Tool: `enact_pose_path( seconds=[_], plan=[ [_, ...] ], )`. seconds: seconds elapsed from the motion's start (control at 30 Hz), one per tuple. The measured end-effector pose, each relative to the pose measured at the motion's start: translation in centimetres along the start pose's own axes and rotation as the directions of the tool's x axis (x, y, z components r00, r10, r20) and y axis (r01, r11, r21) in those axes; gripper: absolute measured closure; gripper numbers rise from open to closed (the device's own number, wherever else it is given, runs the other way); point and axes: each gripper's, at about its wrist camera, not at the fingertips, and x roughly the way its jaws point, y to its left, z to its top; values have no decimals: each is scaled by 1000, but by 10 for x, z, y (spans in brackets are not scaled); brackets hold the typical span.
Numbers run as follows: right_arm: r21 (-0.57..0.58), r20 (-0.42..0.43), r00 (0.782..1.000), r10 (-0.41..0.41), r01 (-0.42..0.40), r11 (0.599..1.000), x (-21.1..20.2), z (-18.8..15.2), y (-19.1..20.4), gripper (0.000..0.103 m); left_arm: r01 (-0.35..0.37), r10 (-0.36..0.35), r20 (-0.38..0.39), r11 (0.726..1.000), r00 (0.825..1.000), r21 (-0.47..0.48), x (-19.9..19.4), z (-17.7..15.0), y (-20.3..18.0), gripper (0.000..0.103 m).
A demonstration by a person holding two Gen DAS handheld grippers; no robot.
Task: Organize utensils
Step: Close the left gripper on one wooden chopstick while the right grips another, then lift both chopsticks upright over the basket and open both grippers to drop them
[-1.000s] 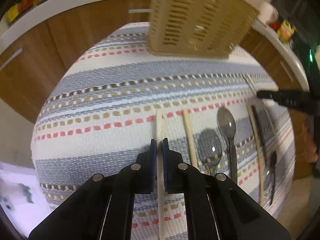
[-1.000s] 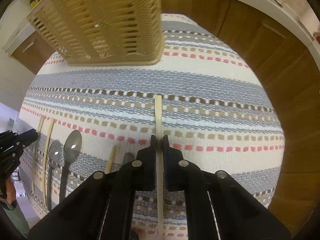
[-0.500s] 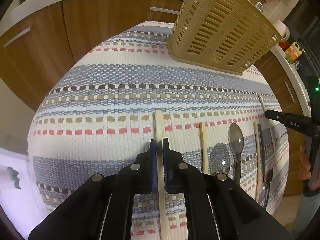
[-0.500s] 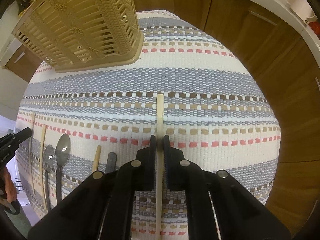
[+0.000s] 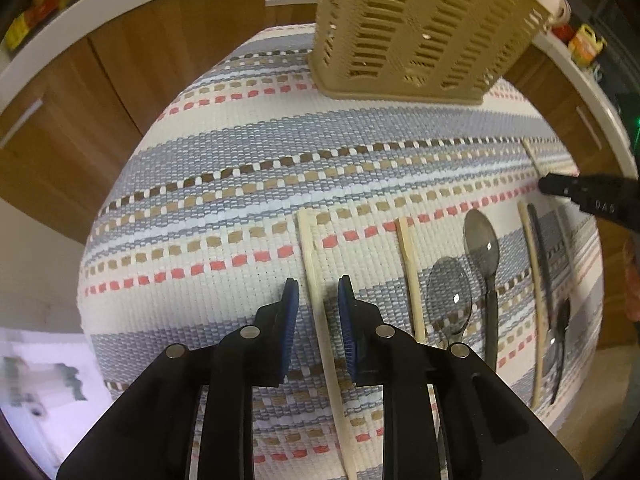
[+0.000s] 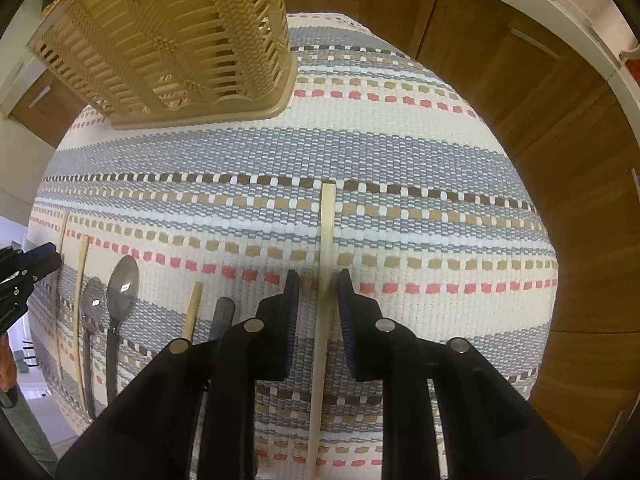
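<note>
A pale chopstick (image 5: pixel 310 256) lies on the striped mat between the open fingers of my left gripper (image 5: pixel 314 294). To its right lie another chopstick (image 5: pixel 408 264), two dark spoons (image 5: pixel 482 240) and more utensils. My right gripper (image 6: pixel 318 284) is open around another pale chopstick (image 6: pixel 327 224) lying on the mat. In the right wrist view, spoons (image 6: pixel 122 284) and chopsticks lie at the left. The beige slotted utensil basket (image 5: pixel 408 28) stands at the mat's far edge, and it also shows in the right wrist view (image 6: pixel 168 40).
The striped woven mat (image 5: pixel 280 152) covers the table. Wooden cabinets (image 5: pixel 100 92) and a white counter edge curve behind. The other gripper's tip shows at the right edge of the left view (image 5: pixel 576 192) and the left edge of the right view (image 6: pixel 28 268).
Both grippers have opened and let go of their chopsticks, which now lie on the mat between the fingers. The views shifted slightly relative to the basket.
</note>
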Motion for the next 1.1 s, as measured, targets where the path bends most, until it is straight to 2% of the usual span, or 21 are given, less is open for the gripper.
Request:
enact_pose_path(
  seconds=[0.07, 0.17, 0.27, 0.37, 0.43, 0.6, 0.8, 0.9, 1.0, 1.07, 1.1],
  plan=[
    [-13, 7, 1000, -17, 17, 1000, 0, -1, 2, 90, -30, 30, 2, 999, 1000, 19, 0, 0, -5, 84],
    [-23, 14, 1000, -18, 19, 1000, -1, -2, 5, 93, -98, 97, 19, 994, 995, 42, 1, -1, -10, 97],
    [-42, 24, 999, -30, 31, 999, -1, -4, 9, 97, -112, 110, 39, 993, 993, 35, 0, -4, -10, 99],
    [-43, 39, 999, -28, 30, 999, -4, -7, 11, 98, -61, 61, 78, 998, 995, 6, -6, -7, -7, 99],
    [-43, 66, 998, 6, -3, 999, -8, -10, 9, 98, -25, 27, 120, 1000, 992, -15, -14, -8, -5, 99],
    [-39, 150, 987, 56, -51, 998, -30, -21, 4, 98, 21, -13, 248, 999, 969, -29, -44, -8, -8, 99],
    [-54, 245, 964, 104, -93, 994, -63, -35, 3, 98, 68, -51, 370, 997, 928, -32, -77, -6, -14, 99],
    [-59, 296, 946, 134, -122, 991, -80, -35, 2, 98, 100, -79, 432, 995, 899, -27, -92, -2, -18, 99],
    [-70, 351, 922, 164, -149, 986, -99, -30, 1, 98, 130, -103, 501, 991, 859, -19, -113, 2, -24, 99],
    [-83, 406, 895, 183, -163, 983, -117, -28, 4, 98, 152, -120, 550, 988, 826, -12, -127, 7, -28, 99],
    [-89, 427, 884, 190, -168, 982, -124, -27, 3, 98, 168, -133, 583, 986, 801, -5, -136, 10, -29, 99]
  ],
)
